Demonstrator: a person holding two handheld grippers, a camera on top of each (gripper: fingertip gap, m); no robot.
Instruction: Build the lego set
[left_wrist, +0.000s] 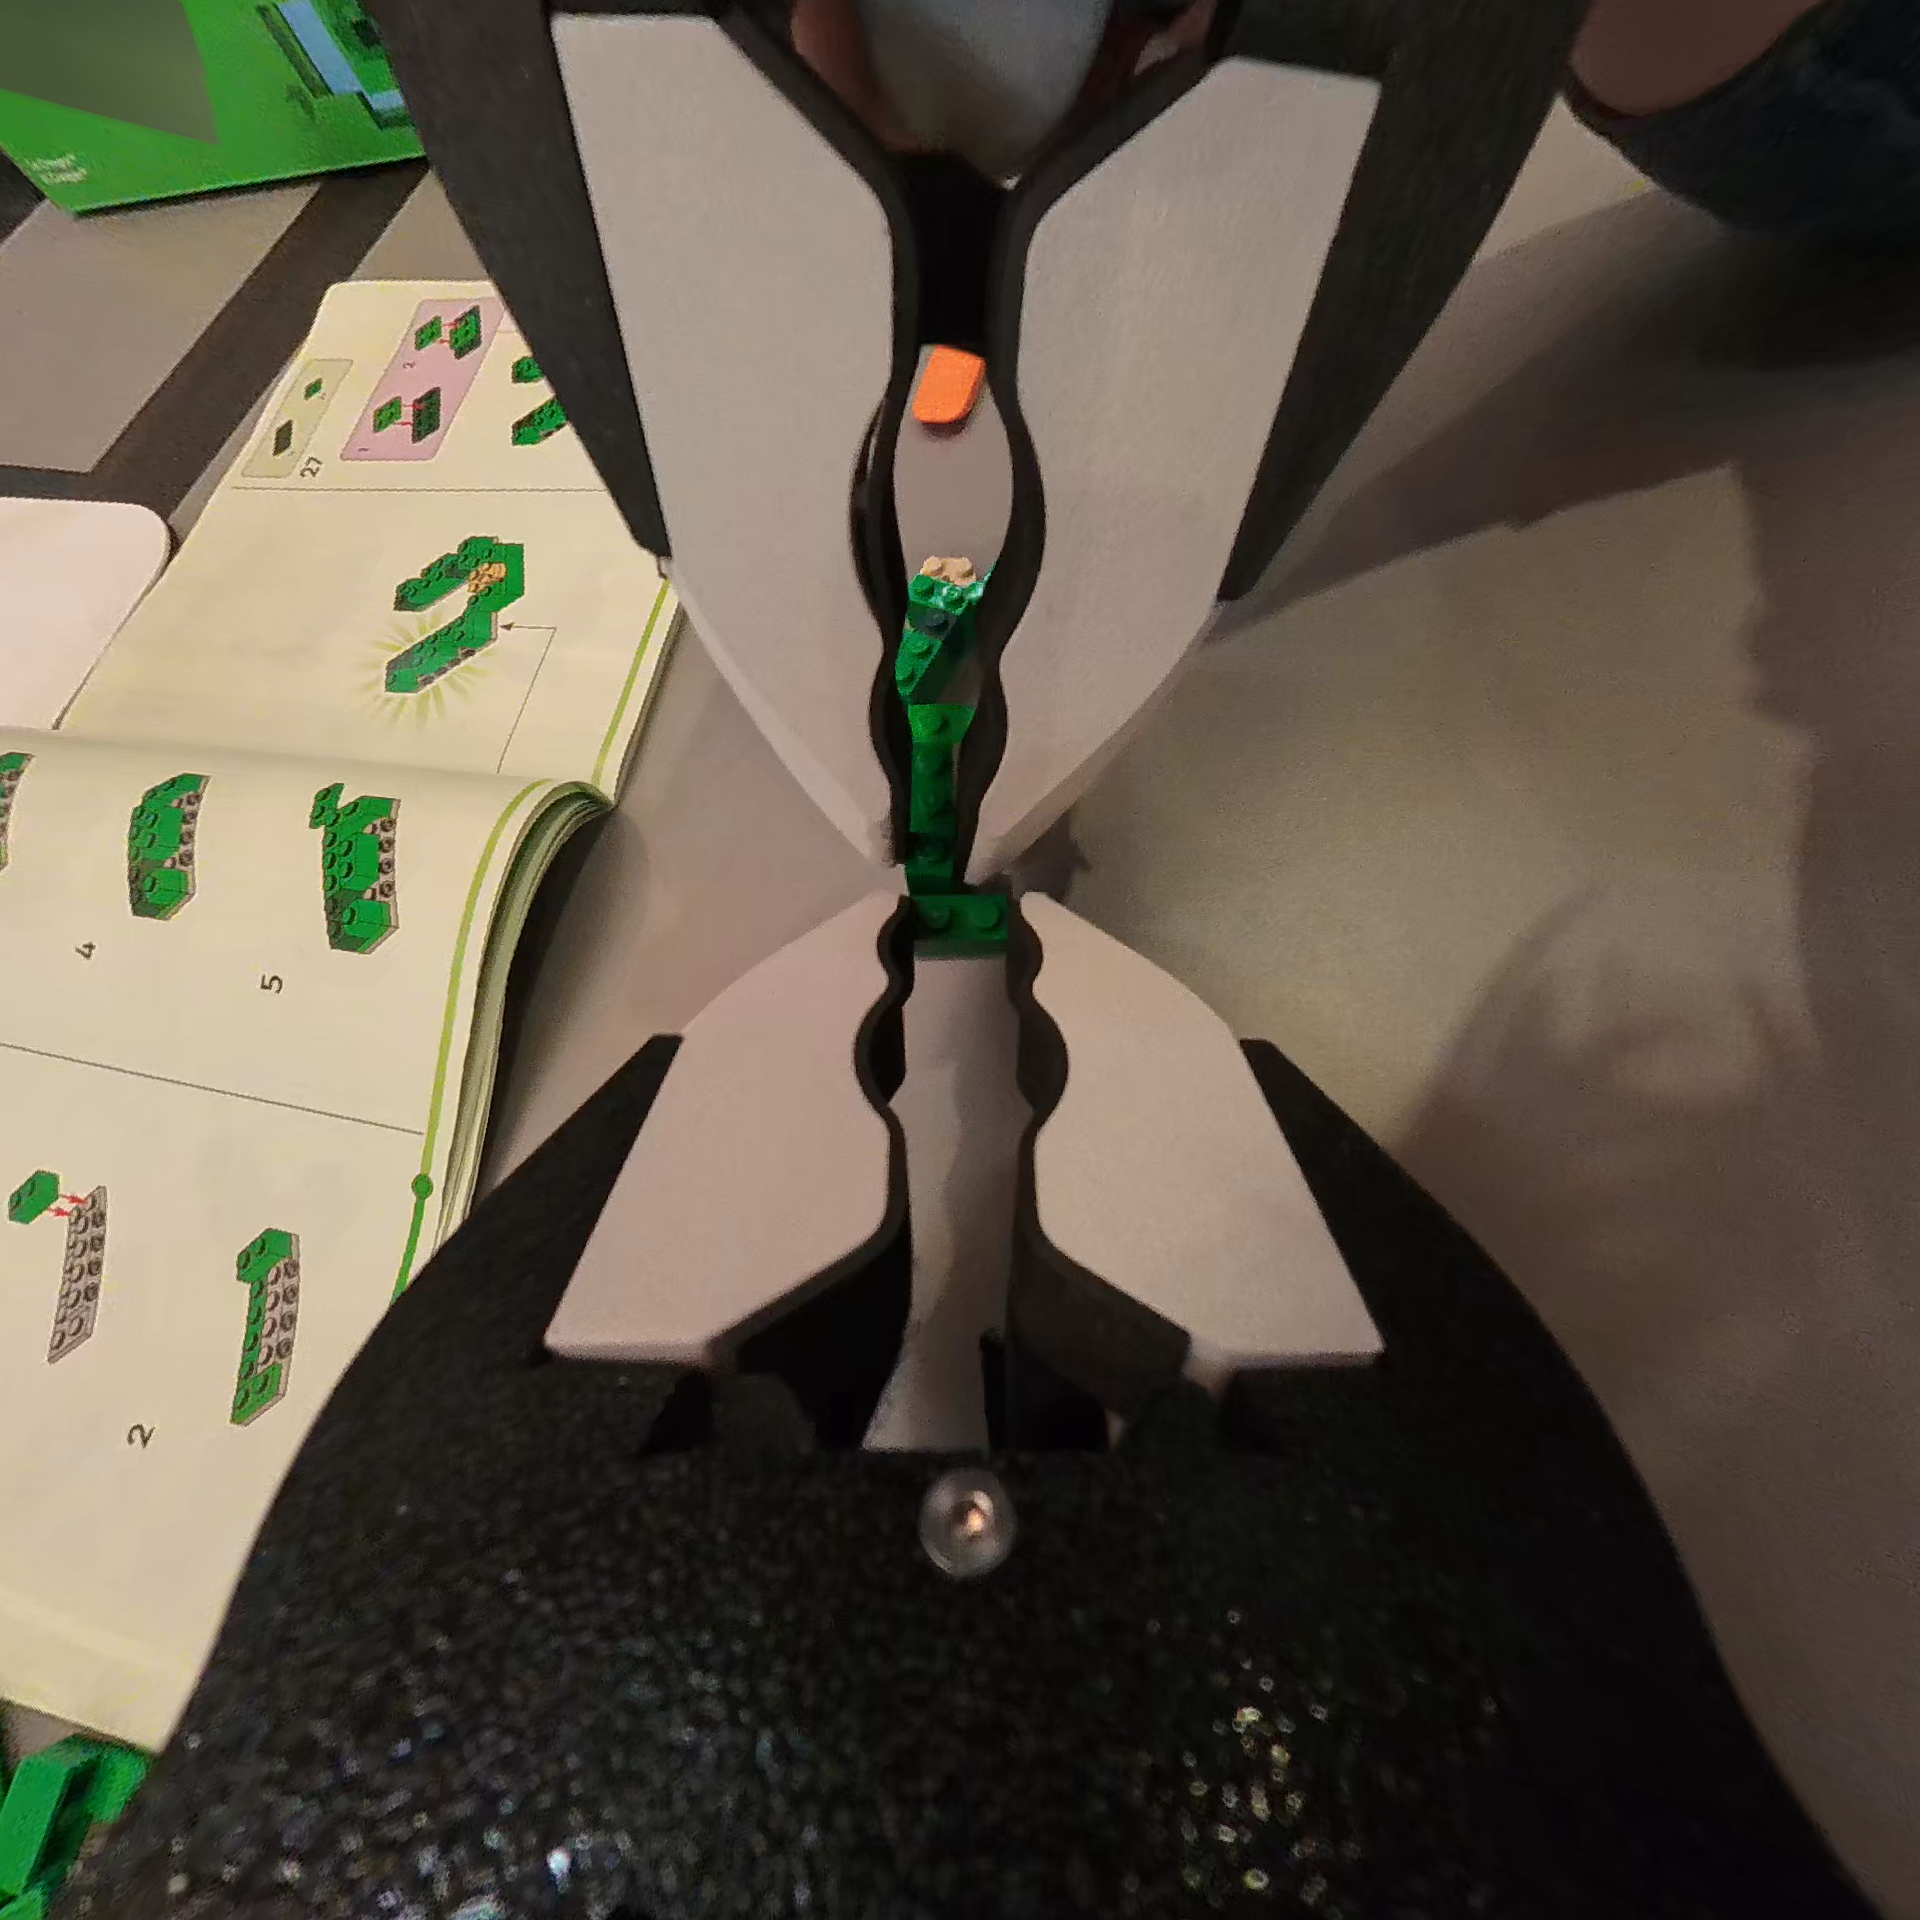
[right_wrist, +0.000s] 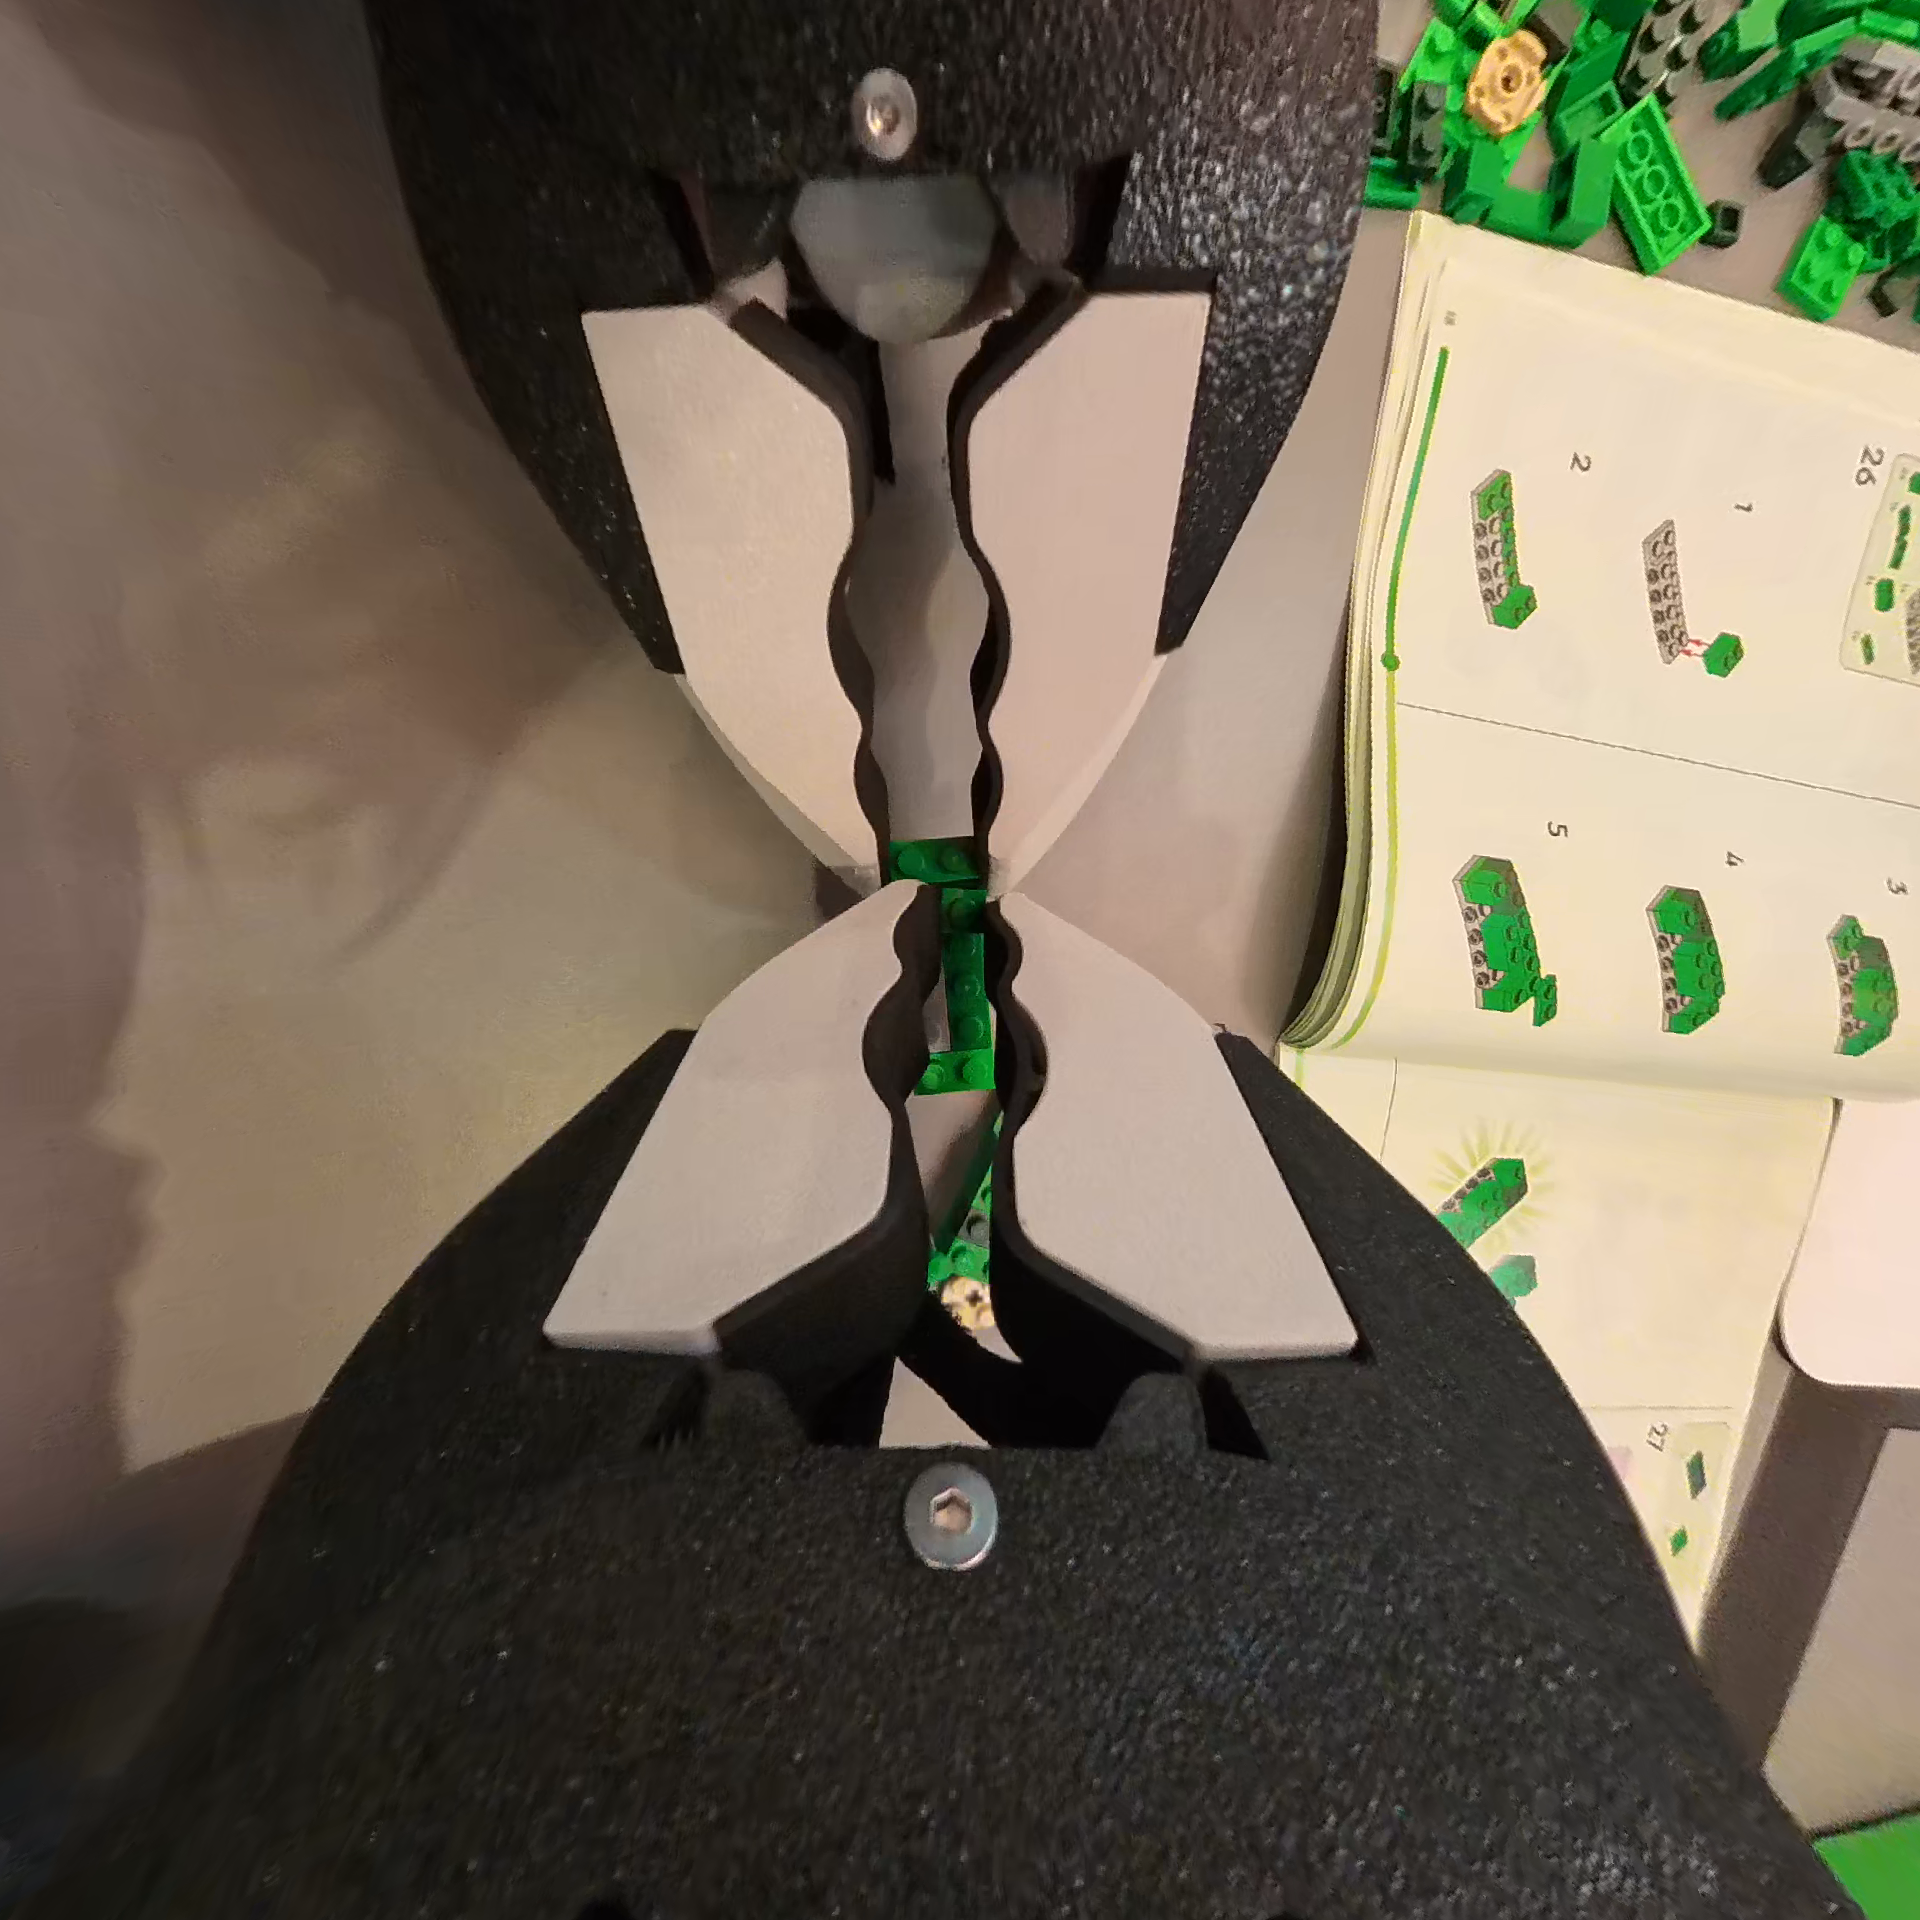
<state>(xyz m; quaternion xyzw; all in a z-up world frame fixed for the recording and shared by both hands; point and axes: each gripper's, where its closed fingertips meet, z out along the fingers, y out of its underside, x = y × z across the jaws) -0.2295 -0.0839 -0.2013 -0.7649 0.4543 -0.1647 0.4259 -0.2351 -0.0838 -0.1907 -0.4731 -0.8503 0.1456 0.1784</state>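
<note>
Left wrist view first. Way over at the far left corner of the counter (left_wrist: 1403, 727) there's a green box (left_wrist: 197, 104) with a bit of white print on it, too small and blurred to make out. Just this side of it lies the open instruction booklet (left_wrist: 312, 831), pale yellow pages with drawings of green and grey brick builds plus step numbers next to each one. A few loose green bricks (left_wrist: 52, 1818) peek in at the bottom left corner of the view.

Dead centre, the two tools meet tip to tip. The left tool (left_wrist: 961, 920) comes in from the bottom and is nearly closed, pinching the near end of the green lego assembly (left_wrist: 940, 769) between its tips. The right tool (left_wrist: 935, 862) faces it from the top, its fingers squeezed onto the long middle stretch of the same piece. A tan stud sits at the far end of the assembly, and a small orange piece (left_wrist: 948, 387) lies on the grey counter beyond it.

Right wrist view, same thing flipped: the right tool (right_wrist: 945, 909) grips the green lego assembly (right_wrist: 961, 997) along its length, while the left tool (right_wrist: 935, 857) clamps the end brick. To the right, the instruction booklet (right_wrist: 1642, 675) lies open, and past it a pile of loose green bricks (right_wrist: 1662, 125) with a tan round piece (right_wrist: 1507, 83) on top.
</note>
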